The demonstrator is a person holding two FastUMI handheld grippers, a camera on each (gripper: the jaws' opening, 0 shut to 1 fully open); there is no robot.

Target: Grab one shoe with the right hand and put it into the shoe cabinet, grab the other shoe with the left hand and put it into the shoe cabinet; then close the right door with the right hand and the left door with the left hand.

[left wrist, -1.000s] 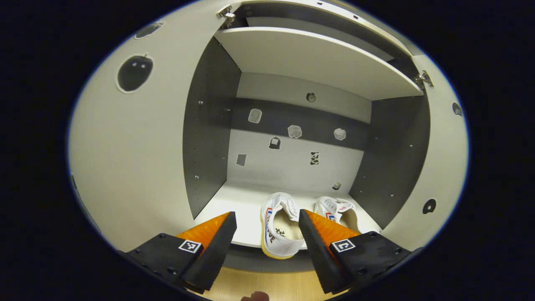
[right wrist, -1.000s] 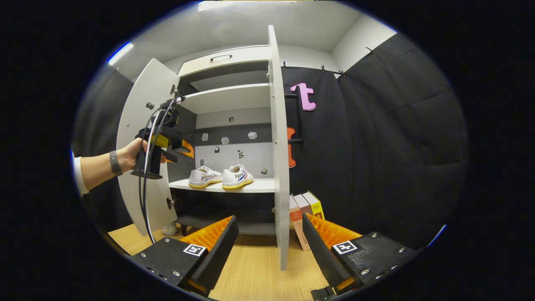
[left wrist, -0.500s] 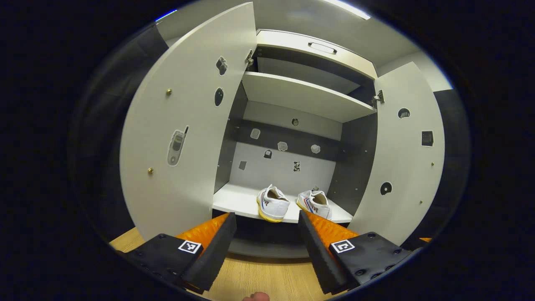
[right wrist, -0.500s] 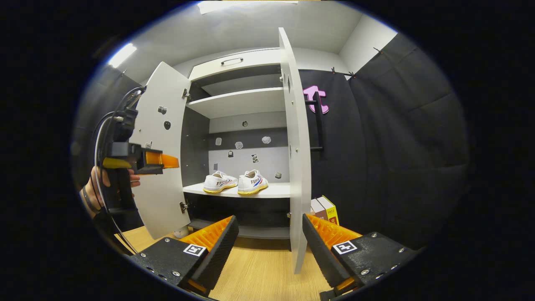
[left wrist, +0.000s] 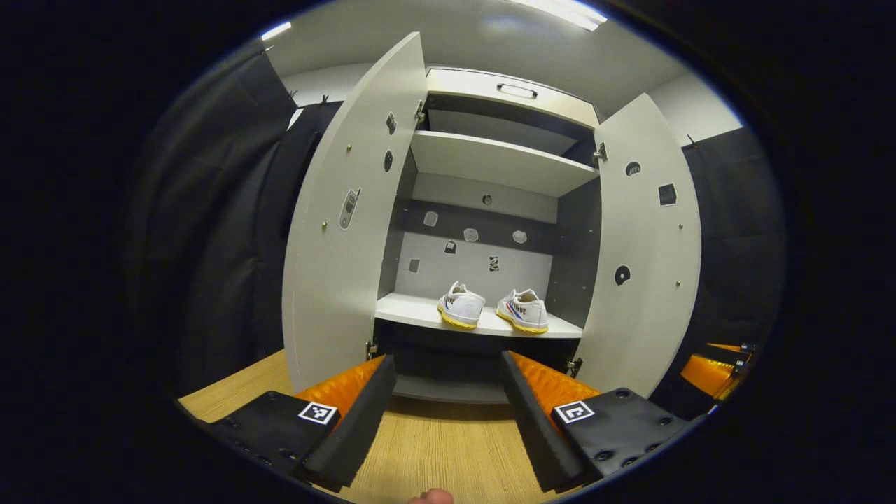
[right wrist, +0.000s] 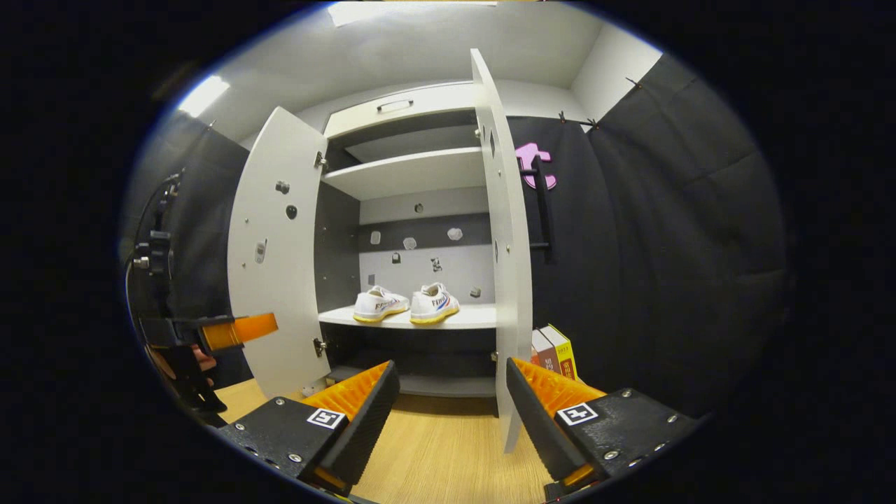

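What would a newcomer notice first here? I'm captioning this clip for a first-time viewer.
The pair of white sneakers side by side on the middle shelf of the shoe cabinet. Both tall doors, the left door and right door, stand wide open, stickers dotting their insides. The left gripper hangs back with open jaws.

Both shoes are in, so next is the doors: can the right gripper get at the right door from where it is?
Probably yes. The right gripper is open and empty, and the right door stands ajar just ahead of its fingers, edge toward it, over bare wooden floor. The books sit behind the door, out of the way.
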